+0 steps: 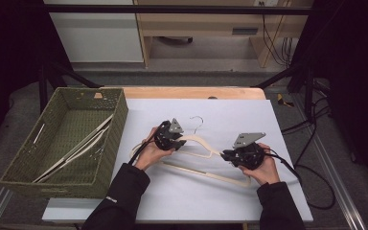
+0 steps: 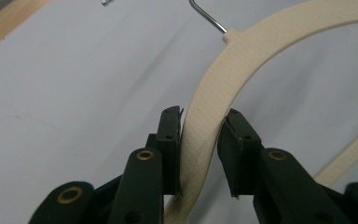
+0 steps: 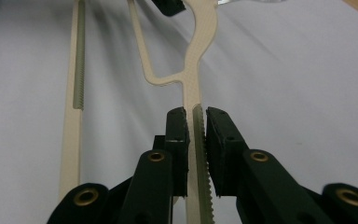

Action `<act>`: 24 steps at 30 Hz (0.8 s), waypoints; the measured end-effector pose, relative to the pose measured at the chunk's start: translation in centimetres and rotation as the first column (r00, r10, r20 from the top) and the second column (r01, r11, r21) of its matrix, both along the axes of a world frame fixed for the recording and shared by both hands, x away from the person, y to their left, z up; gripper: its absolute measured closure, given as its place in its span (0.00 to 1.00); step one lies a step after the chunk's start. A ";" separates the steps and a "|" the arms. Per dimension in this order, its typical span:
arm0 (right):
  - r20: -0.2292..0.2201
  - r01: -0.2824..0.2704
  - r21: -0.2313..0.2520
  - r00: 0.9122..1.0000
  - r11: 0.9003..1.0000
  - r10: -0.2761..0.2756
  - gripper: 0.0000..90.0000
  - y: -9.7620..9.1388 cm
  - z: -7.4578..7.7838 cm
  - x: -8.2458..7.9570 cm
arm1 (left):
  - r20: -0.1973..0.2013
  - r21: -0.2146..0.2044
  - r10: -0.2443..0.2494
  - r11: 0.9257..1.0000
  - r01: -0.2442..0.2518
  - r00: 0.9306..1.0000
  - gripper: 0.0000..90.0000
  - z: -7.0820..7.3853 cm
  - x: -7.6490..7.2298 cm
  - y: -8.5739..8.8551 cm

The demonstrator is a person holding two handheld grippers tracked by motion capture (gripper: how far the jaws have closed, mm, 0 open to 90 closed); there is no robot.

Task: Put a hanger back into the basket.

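Hanger (image 1: 199, 148) lay on grey mat (image 1: 249, 120), right of wicker basket (image 1: 120, 115) already holding other hangers (image 1: 76, 148). Left gripper (image 2: 200, 140) clamped on curved shoulder, right gripper (image 3: 196, 140) on notched arm. Lift and transfer into basket judged outstanding.

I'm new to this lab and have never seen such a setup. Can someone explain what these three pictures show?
A person sits at a table and holds a hand-operated two-jaw gripper in each hand. The high view looks down from above; each of the other two pictures comes from a camera riding on one gripper, looking along its black jaws. On the pale grey table mat lies a cream plastic clothes hanger with a metal hook. The left gripper has its jaws on the hanger's curved shoulder; the right gripper is clamped on its other arm. At the left stands a green woven basket with more hangers inside.
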State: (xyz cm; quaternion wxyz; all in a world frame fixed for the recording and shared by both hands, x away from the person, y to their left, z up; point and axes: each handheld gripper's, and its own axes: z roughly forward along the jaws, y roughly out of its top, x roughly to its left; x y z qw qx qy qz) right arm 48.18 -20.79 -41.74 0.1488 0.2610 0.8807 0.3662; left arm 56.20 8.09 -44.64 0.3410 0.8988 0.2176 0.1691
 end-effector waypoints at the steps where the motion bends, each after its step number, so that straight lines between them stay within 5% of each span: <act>1: -0.006 0.010 -0.010 1.000 1.000 -0.010 0.89 0.0 -0.3 -0.1 | 0.037 0.008 -0.016 1.000 0.016 0.999 0.79 0.6 -0.7 0.1; 9: -0.037 0.035 0.042 0.999 0.998 -0.034 0.89 -0.6 -1.3 0.2 | 0.111 0.046 -0.050 0.998 0.045 0.993 0.81 1.7 -3.0 0.6; 14: -0.030 0.022 0.091 0.999 0.996 -0.019 0.67 -0.5 -1.0 0.3 | 0.152 0.017 -0.044 0.999 0.042 0.987 0.82 2.3 -4.3 1.1; 18: 0.025 0.020 0.175 0.999 0.984 -0.025 0.50 0.5 0.1 0.4 | 0.174 0.002 -0.046 0.999 0.046 0.984 0.82 2.7 -5.3 1.4; 24: 0.012 -0.023 0.187 1.000 0.982 0.021 0.54 3.0 0.5 1.1 | 0.192 0.005 -0.058 0.998 0.058 0.980 0.83 3.2 -6.5 1.6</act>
